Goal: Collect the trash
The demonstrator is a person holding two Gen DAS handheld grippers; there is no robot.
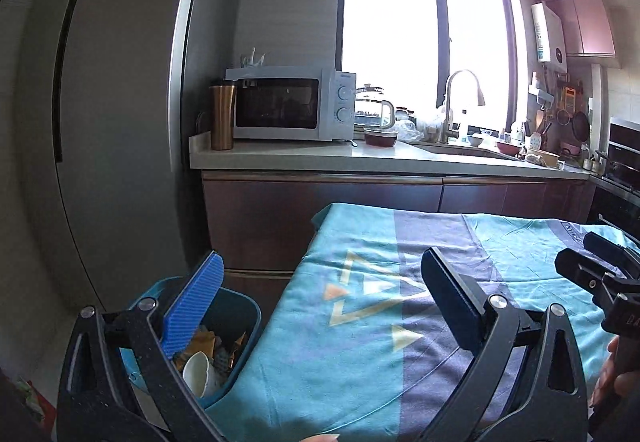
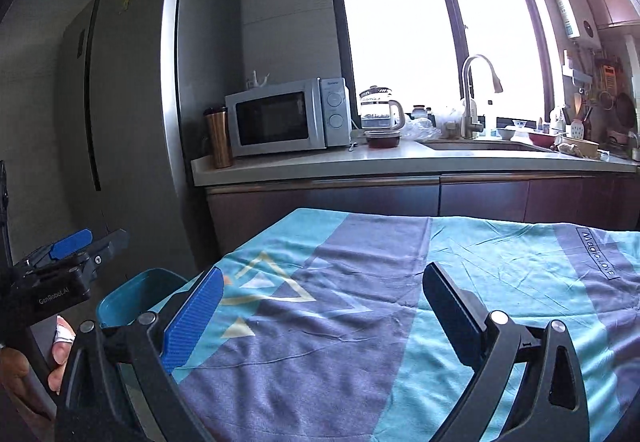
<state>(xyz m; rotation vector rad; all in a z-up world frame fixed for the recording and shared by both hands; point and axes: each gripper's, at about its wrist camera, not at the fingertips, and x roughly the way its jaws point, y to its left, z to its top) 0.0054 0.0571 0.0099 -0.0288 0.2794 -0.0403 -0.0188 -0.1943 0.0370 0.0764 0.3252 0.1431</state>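
A teal bin (image 1: 244, 326) stands on the floor at the table's left edge, holding a crumpled white paper cup (image 1: 200, 372) and brown scraps (image 1: 208, 342). My left gripper (image 1: 320, 294) is open with nothing between its fingers, its blue pad (image 1: 192, 310) over the bin and the other over the cloth. My right gripper (image 2: 320, 306) is open and empty above the table (image 2: 500, 274), which wears a teal and purple cloth. In the right wrist view the bin (image 2: 132, 298) shows at lower left, with the left gripper (image 2: 76, 250) above it. The right gripper (image 1: 588, 262) shows at the left wrist view's right edge.
Past the table runs a kitchen counter (image 1: 320, 158) with a microwave (image 1: 288, 102), a copper tumbler (image 1: 222, 116), a kettle (image 2: 378, 110), a dark bowl (image 1: 380, 136) and a sink faucet (image 1: 460, 102). A tall grey fridge (image 1: 112, 102) stands at the left. A hand (image 2: 24, 366) holds the left gripper.
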